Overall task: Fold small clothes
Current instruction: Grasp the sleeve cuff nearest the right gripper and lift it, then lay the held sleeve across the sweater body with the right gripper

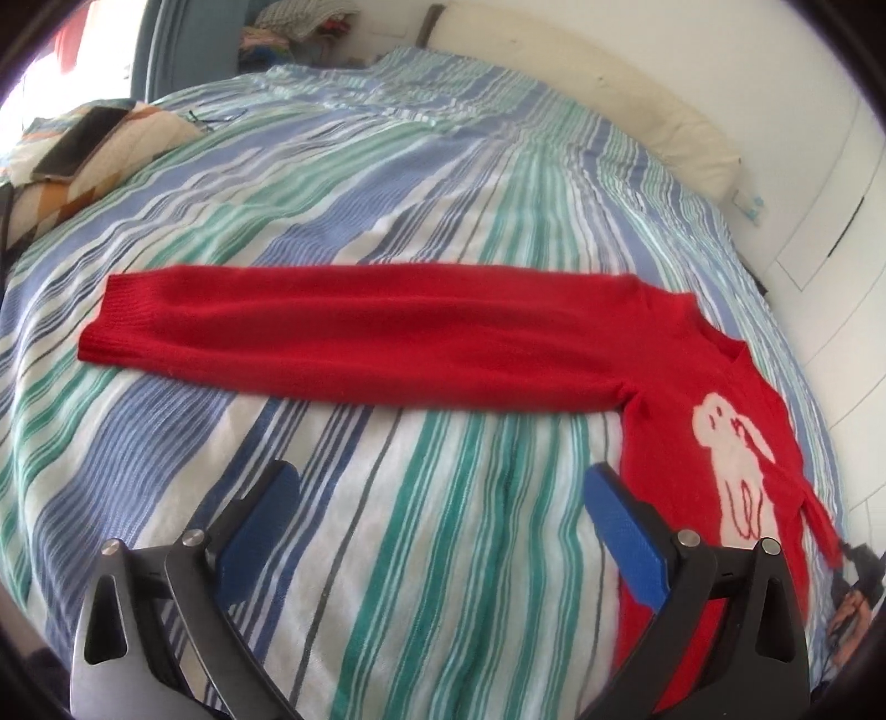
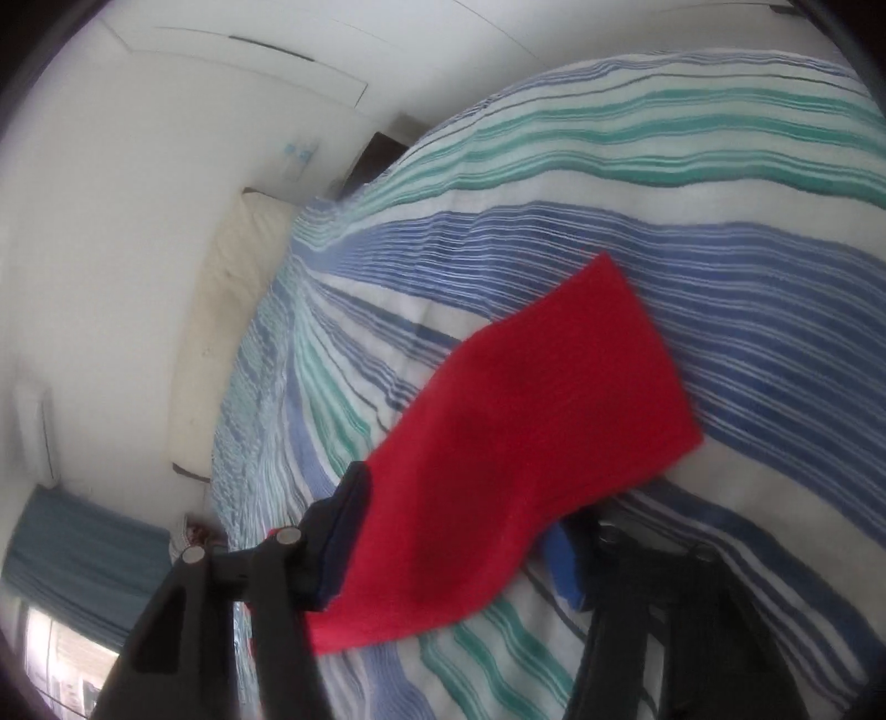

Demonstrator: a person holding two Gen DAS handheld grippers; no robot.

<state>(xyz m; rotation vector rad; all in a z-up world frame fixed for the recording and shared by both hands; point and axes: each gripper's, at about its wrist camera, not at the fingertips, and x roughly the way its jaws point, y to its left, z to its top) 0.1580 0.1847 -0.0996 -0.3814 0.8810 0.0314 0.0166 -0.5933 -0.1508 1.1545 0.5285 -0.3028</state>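
A small red sweater (image 1: 692, 421) with a white rabbit on its front lies flat on the striped bed. One sleeve (image 1: 343, 327) stretches out to the left. My left gripper (image 1: 437, 498) is open and empty above the bedspread, below that sleeve and left of the sweater's body. In the right wrist view the other red sleeve (image 2: 520, 432) lies across the space between the fingers of my right gripper (image 2: 454, 531). The fingers stand wide apart. I cannot tell whether the sleeve touches them.
The striped blue, green and white bedspread (image 1: 421, 183) covers the bed. A phone (image 1: 77, 144) lies on a patterned pillow at the far left. A cream bolster (image 1: 653, 111) runs along the white wall at the far side. Clothes are piled in the far corner (image 1: 310, 22).
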